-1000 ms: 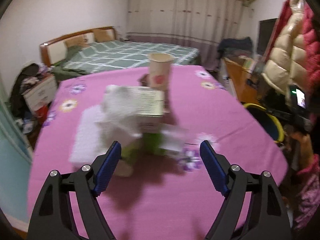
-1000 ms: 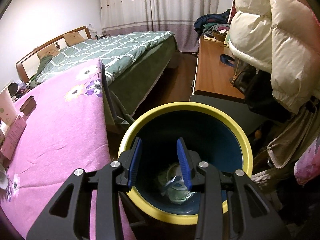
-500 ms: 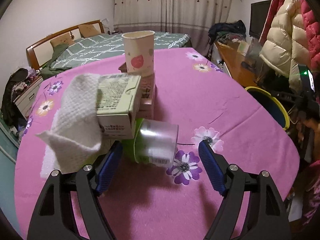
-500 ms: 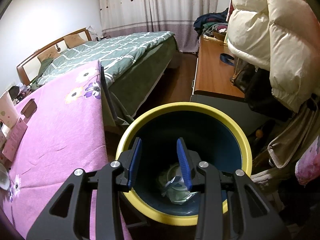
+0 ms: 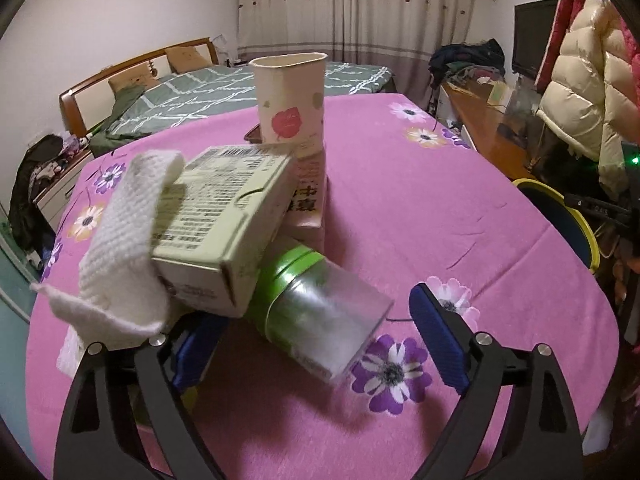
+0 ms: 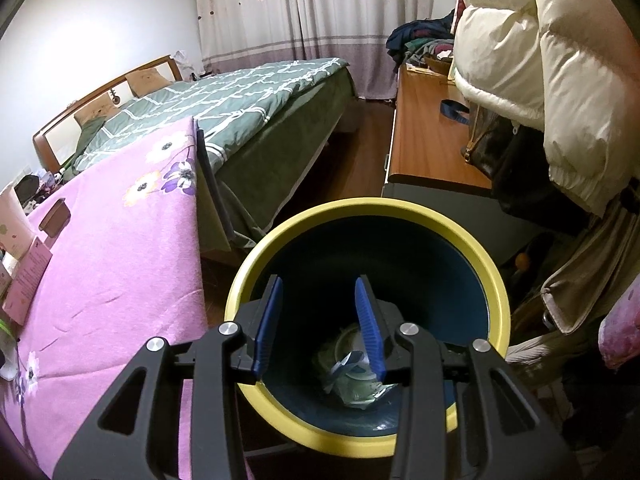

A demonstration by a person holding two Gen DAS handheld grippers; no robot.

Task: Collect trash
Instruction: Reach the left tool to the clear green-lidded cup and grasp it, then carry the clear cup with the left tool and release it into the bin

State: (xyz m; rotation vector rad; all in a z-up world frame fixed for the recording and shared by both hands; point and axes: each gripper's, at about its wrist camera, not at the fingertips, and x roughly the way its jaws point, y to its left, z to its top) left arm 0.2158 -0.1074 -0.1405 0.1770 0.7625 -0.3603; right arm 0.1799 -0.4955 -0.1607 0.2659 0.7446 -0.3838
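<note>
Home bedroom: made bed (image 6: pixel 224 108), curtains (image 5: pixel 352 8), hanging coats (image 6: pixel 552 80).

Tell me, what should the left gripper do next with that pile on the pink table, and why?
Probably ease forward a little, then close. The left gripper has its jaws opening on either side of the clear green-lidded jar lying on its side, with the pads apparently not touching it. The green box leans on the jar, so go gently.
</note>
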